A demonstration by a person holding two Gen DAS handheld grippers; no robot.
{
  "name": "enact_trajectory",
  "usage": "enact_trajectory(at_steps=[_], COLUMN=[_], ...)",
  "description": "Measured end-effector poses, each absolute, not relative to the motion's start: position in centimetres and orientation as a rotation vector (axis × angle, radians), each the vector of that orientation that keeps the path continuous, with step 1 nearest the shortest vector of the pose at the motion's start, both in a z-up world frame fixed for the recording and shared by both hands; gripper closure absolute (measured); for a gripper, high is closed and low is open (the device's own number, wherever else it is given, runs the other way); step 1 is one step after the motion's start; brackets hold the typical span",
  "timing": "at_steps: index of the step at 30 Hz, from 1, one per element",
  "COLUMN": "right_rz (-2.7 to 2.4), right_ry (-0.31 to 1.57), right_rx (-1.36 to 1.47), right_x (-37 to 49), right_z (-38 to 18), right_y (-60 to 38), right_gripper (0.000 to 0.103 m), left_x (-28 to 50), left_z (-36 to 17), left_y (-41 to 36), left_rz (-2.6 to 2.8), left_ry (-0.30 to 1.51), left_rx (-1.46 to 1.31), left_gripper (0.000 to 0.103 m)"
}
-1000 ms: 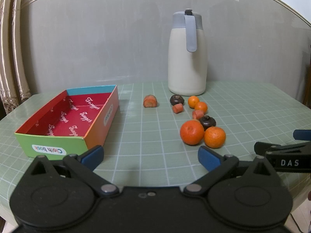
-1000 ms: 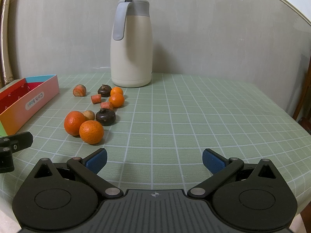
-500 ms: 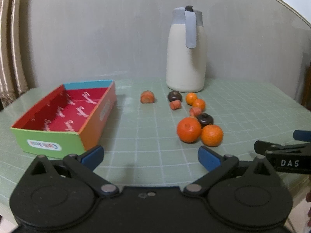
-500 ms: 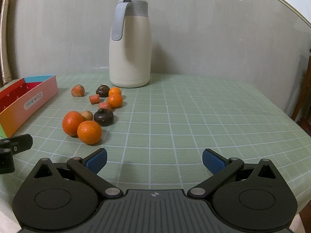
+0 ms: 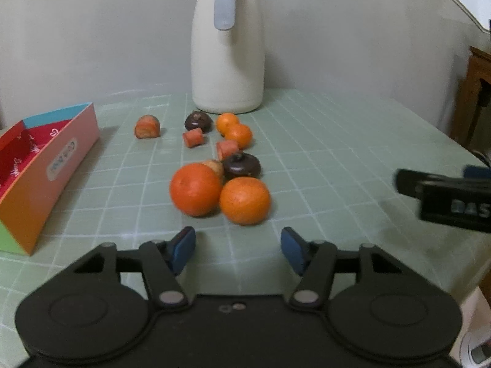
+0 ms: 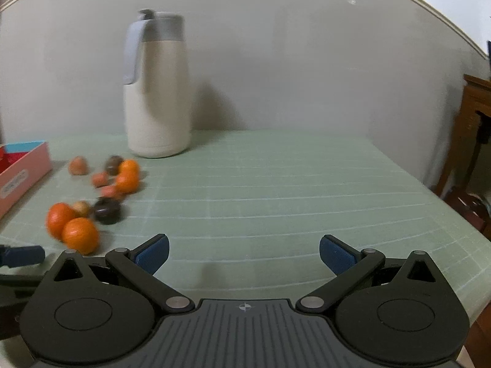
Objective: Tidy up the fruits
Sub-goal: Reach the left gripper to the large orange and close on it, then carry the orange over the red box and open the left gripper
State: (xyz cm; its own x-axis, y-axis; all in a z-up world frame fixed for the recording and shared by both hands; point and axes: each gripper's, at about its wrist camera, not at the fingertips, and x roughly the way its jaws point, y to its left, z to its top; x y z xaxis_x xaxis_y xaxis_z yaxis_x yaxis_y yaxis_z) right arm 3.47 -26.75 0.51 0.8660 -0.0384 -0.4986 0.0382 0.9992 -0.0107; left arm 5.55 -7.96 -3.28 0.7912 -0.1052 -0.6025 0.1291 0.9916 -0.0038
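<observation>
To the left of your left gripper (image 5: 235,247) sits the box (image 5: 46,171). Its jaws have just been closing, but nothing is between them. Two oranges (image 5: 196,188) lie just ahead of its tips, touching each other. More small fruits (image 5: 234,135) sit farther ahead, near the jug (image 5: 228,61). Your right gripper (image 6: 244,253) is wide open and holds nothing. The fruits are off to its left.

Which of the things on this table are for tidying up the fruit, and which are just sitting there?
For the job: two big oranges, two small oranges, the dark fruits, the small orange-red pieces, the colourful box.

Just sitting there: the cream jug, the green checked tablecloth, the wooden furniture.
</observation>
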Motion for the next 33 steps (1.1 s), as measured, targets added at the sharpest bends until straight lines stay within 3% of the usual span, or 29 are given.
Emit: enact_trajectory(at_steps=[4, 5, 7, 18, 33], right_rz=[-0.048, -0.047, -0.046, -0.038, 0.054], right_ry=[0.533, 0.534, 0.536, 0.525, 0.522], right_rx=[0.047, 0.054, 0.062, 0.096, -0.005], right_x=[4.0, 4.2, 4.4, 4.6, 4.9], right_z=[0.5, 0.5, 0.5, 0.6, 0.0], right_y=[-28.6, -28.9, -29.2, -28.8, -21.8], right_gripper=[0.000, 0.000, 0.000, 0.000, 0.000], left_x=[7.3, 7.7, 8.2, 7.1, 6.0], left_z=[-3.4, -3.4, -3.3, -1.5, 2.3], left_y=[-8.8, -9.1, -9.8, -7.5, 8.1], left_rz=[-0.102, -0.106, -0.093, -0.100, 0.225], left_ry=[0.634, 0.632, 0.618, 0.552, 0.439], left_rx=[0.021, 0.029, 0.062, 0.055, -0.014], left_gripper=[0.053, 0.065, 0.074, 0.074, 0.074])
